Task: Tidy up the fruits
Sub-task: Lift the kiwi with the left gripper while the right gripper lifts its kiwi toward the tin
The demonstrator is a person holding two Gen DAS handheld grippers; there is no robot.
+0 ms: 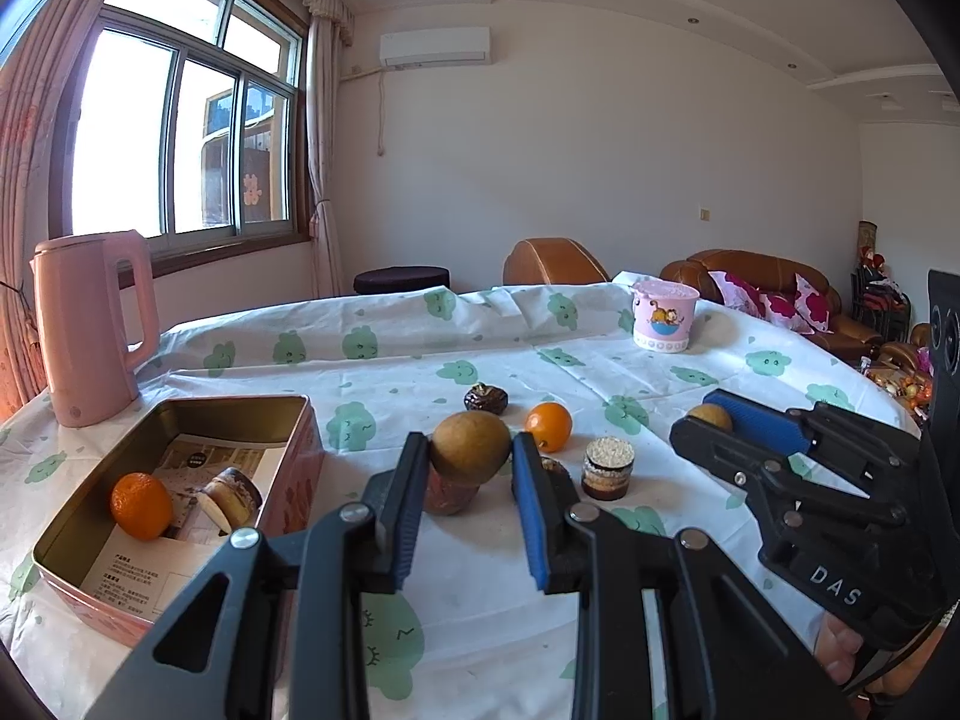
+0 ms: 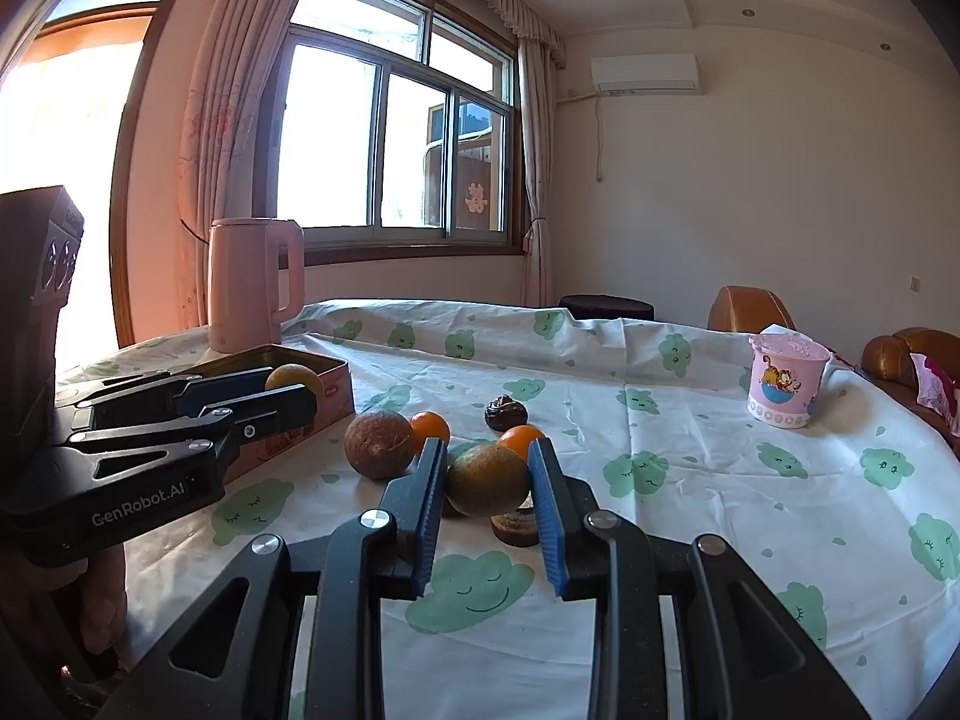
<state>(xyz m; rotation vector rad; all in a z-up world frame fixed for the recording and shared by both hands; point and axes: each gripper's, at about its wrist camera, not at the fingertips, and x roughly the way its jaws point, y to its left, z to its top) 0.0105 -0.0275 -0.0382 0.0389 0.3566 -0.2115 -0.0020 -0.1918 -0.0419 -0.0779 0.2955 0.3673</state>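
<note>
**Fruit clamped in both grippers beside the tin**

Left wrist view: the left gripper (image 1: 471, 456) is closed on a round yellow-brown fruit (image 1: 471, 447), held above the table just right of the open pink rectangular metal tin (image 1: 288, 420). It is judged light, firm and smooth-skinned, best pinched across its widest girth. Its long axis is seen lying roughly level, across the fingers.

Right wrist view: the right gripper (image 2: 487, 480) is clamped on a green-brown round fruit (image 2: 487, 480), well right of that tin (image 2: 336, 369); no distinct end is shown.

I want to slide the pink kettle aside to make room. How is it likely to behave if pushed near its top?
The pink kettle is tall and narrow, so it may tip. The wrinkled tablecloth could snag its base. I cannot tell its fill, so its weight is uncertain.
</note>
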